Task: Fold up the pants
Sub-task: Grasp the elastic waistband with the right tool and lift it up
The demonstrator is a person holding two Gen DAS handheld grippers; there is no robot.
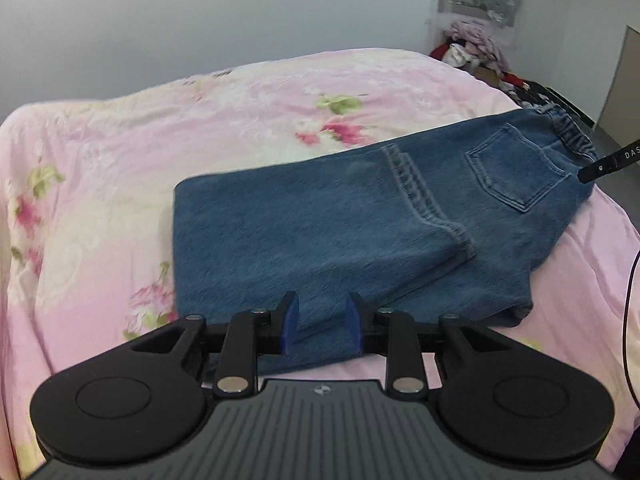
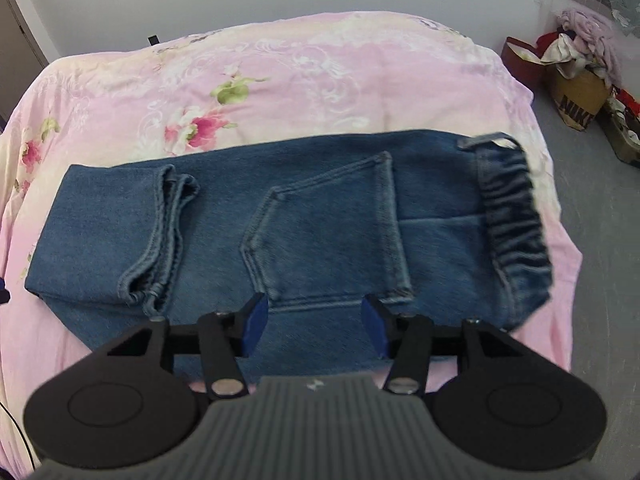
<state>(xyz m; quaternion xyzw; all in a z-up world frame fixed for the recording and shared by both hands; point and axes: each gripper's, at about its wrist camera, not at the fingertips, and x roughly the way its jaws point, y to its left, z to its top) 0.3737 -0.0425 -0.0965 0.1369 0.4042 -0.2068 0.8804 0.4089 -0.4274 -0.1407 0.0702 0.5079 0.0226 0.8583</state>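
Note:
Blue jeans (image 1: 320, 232) lie folded on a pink floral bedspread (image 1: 120, 140). The leg hems are folded up onto the seat, beside the back pocket (image 1: 516, 172). The elastic waistband (image 2: 512, 204) is at the right. My left gripper (image 1: 322, 324) is open, its blue pads over the near edge of the folded leg end, holding nothing. My right gripper (image 2: 314, 328) is open wide, just in front of the back pocket (image 2: 328, 232), over the denim. A finger of the right gripper (image 1: 608, 162) shows at the waistband in the left wrist view.
The bedspread (image 2: 280, 72) hangs over the bed's edges. Boxes and piled clothes (image 2: 580, 68) stand on the grey floor at the right, and show in the left wrist view (image 1: 476, 48). A white wall runs behind the bed. A black cable (image 1: 630, 320) hangs at the right.

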